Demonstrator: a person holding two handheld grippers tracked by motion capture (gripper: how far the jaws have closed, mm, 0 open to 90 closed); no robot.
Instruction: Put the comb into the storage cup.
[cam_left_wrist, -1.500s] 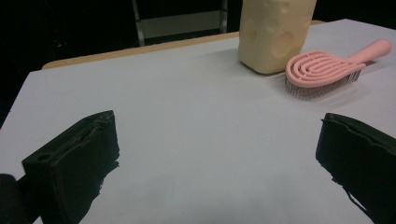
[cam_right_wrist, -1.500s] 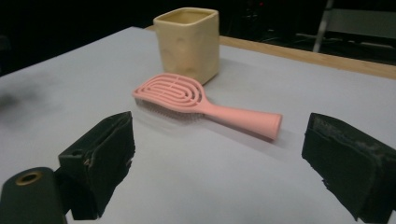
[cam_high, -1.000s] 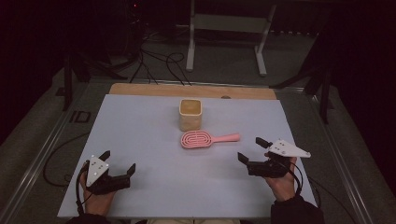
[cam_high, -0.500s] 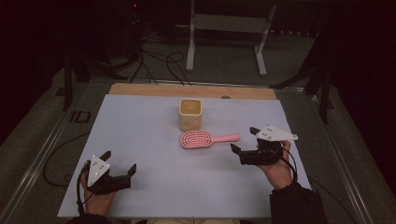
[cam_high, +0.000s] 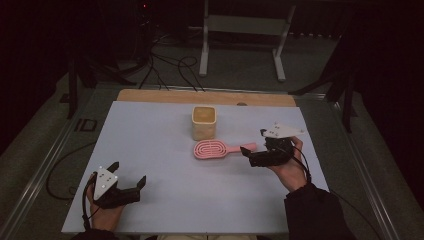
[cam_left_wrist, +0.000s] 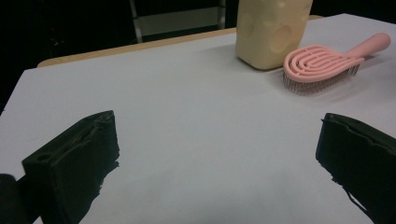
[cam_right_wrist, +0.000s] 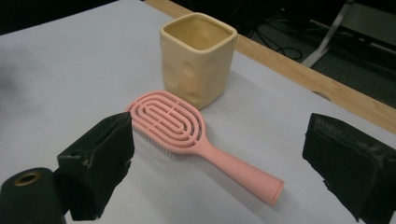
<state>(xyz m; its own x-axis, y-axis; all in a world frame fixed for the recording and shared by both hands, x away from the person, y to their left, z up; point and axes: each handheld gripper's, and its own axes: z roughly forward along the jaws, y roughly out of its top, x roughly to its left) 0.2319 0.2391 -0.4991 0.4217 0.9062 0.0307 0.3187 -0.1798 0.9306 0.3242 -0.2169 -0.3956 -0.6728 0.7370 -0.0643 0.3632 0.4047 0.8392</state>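
From above, the pink hairbrush (cam_high: 220, 149) lies flat, bristles down, near the middle of the pale sheet covering the table (cam_high: 150, 150), its handle pointing toward the right gripper (cam_high: 256, 148), whose jaw tips sit just at the handle's end, spread apart, nothing between them. Just behind the brush head stands the yellow square cup (cam_high: 204, 122), upright (dimpled walls, open top). Down at the near-left corner the left gripper (cam_high: 127, 177) rests in the hand, jaws wide, well apart from brush and cup. Over to the left gripper view: both black jaws frame bare sheet, gaping wide, with the cup (cam_left_wrist: 271, 32) and the hairbrush (cam_left_wrist: 327, 65) far off at the upper right, brush head just beside the cup's base. Now the right gripper view: jaws wide open, the hairbrush (cam_right_wrist: 187, 135) lying between them on the sheet, handle end nearest the camera, head just in front of the cup (cam_right_wrist: 198, 58), whether touching it I cannot tell.
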